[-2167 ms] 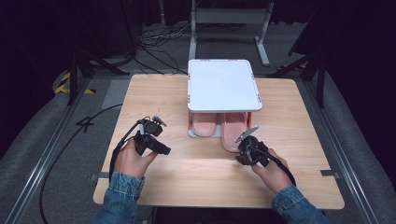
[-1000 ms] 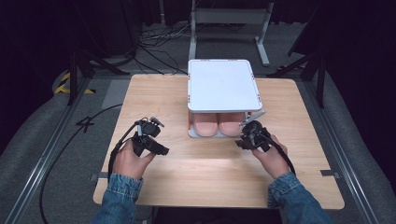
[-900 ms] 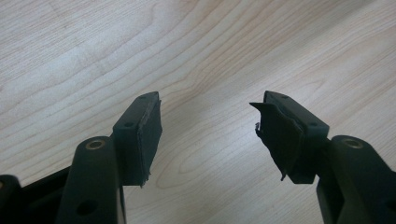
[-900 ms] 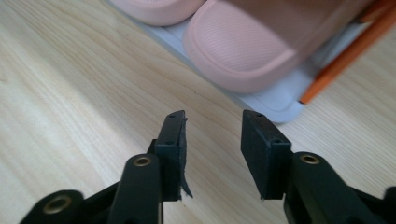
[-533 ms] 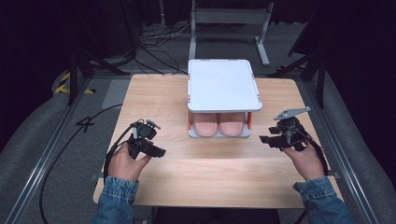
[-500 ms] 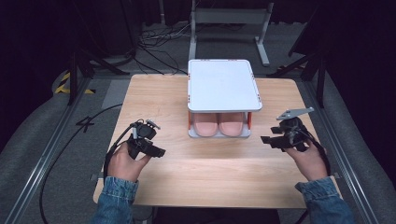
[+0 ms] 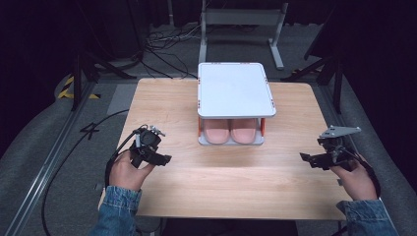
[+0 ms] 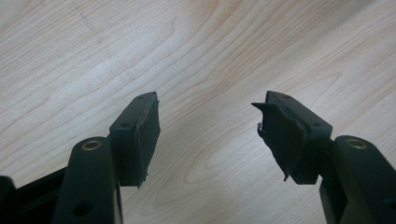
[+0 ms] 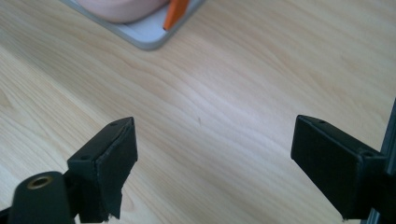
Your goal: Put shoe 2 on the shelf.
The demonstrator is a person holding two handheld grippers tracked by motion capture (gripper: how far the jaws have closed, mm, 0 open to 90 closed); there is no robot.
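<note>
While both pink slippers sit side by side under the white rack, seemingly touching, the right gripper, jaws just opened, and the left gripper gape empty.

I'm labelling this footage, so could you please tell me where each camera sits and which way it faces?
High view: above the person's side, looking forward and down on the table; both hands, left gripper and right gripper show.
Left gripper view: rides the left gripper, looking along its open jaws at bare wood.
Right gripper view: rides the right gripper, jaws just opened, nothing between.
Shared: the high and right gripper views both show the rack and slippers.
</note>
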